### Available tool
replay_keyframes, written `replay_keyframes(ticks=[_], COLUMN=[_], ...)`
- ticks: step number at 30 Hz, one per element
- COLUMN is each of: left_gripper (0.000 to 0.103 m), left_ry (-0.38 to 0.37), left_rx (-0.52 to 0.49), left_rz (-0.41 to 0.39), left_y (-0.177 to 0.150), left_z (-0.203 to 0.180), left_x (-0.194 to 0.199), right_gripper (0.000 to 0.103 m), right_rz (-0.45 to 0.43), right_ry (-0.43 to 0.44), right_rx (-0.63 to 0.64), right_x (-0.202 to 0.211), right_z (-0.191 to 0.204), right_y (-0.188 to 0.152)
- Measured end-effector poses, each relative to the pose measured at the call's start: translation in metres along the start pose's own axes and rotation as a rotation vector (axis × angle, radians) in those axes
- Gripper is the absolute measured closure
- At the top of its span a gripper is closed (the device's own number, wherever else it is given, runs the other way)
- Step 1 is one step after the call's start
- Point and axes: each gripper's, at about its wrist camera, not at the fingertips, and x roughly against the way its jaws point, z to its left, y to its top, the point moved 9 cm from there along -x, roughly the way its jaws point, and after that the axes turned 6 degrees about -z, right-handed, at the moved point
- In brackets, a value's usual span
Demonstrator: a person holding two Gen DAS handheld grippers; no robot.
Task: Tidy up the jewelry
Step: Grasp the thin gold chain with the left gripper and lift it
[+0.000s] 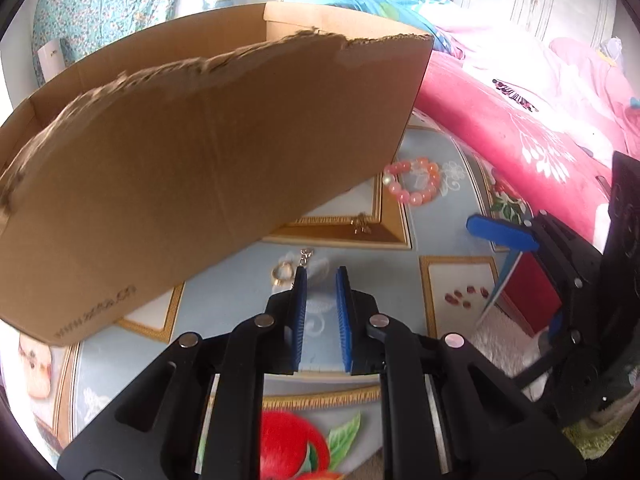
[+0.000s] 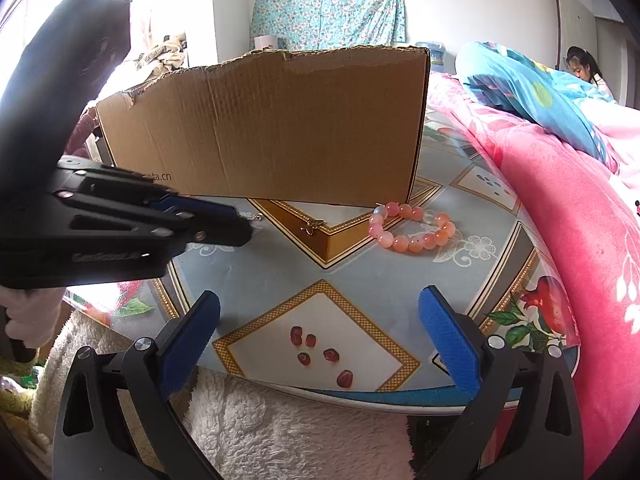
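**Left hand-held gripper lined up on the small gold pieces; bracelet off to the right**

My left hand-held gripper (image 1: 321, 276) sits low over the counter (image 1: 460, 280) with its blue pads narrow but not closed; I see patterned cloth between them and nothing gripped. Just ahead and slightly left of the left pad tip lies a gold ring (image 1: 281, 271), with a small silver clasp piece (image 1: 306, 257) beside it, almost touching the pad tip. Both lie close to the foot of the cardboard box (image 1: 208, 168). Further along the same line, a small gold charm (image 1: 361, 225) rests on the gold-framed panel near the box's lower edge.

My right hand-held gripper (image 2: 319, 314) is spread wide and empty, hanging at the near edge of the counter, well back from everything.

The pink bead bracelet (image 2: 412, 227) lies flat as a closed loop, ahead of the right hand-held gripper and a little to its right, just beside the box's near corner. From the left wrist it is forward and well to the right.

Judgement: the left hand-held gripper is nearer the ring and clasp piece; the bracelet lies more squarely in front of the right one. The ring lies flat, so I expect a thin, slippery pick needing the pads to straddle its rim. The box opens upward; I cannot see inside it.
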Motion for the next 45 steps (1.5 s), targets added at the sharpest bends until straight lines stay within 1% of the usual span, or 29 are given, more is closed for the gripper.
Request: replay_keyframes(ticks=[7, 17, 20, 24, 27, 32, 37, 40, 45], left_gripper=[0.089, 0.089, 0.089, 0.089, 0.089, 0.089, 0.089, 0.089, 0.089], left_ry=[0.021, 0.064, 0.073, 0.076, 0.077, 0.107, 0.121, 0.136, 0.15], left_rx=[0.04, 0.067, 0.082, 0.088, 0.069, 0.01, -0.008, -0.029, -0.027], left_rz=[0.015, 0.029, 0.007, -0.058, -0.093, -0.07, -0.034, -0.034, -0.033], left_y=[-0.02, -0.037, -0.037, -0.024, -0.009, 0.007, 0.009, 0.01, 0.012], left_z=[0.009, 0.021, 0.024, 0.023, 0.018, 0.012, 0.013, 0.01, 0.007], left_x=[0.02, 0.041, 0.045, 0.049, 0.042, 0.018, 0.003, 0.0, -0.004], right_gripper=[0.006, 0.006, 0.006, 0.006, 0.006, 0.006, 0.006, 0.006, 0.006], right_rz=[0.0, 0.0, 0.0, 0.0, 0.0, 0.0, -0.001, -0.001, -0.001], right_ry=[-0.001, 0.0, 0.0, -0.002, -0.005, -0.005, -0.004, -0.004, -0.005], right_rx=[0.001, 0.001, 0.001, 0.002, 0.002, 0.002, 0.002, 0.002, 0.002], right_x=[-0.001, -0.001, -0.001, -0.002, -0.001, -0.001, -0.001, -0.001, -0.001], right_z=[-0.001, 0.0, 0.0, -0.001, 0.0, 0.0, 0.0, 0.0, 0.0], right_y=[0.0, 0.0, 0.0, 0.0, 0.0, 0.0, 0.0, 0.0, -0.001])
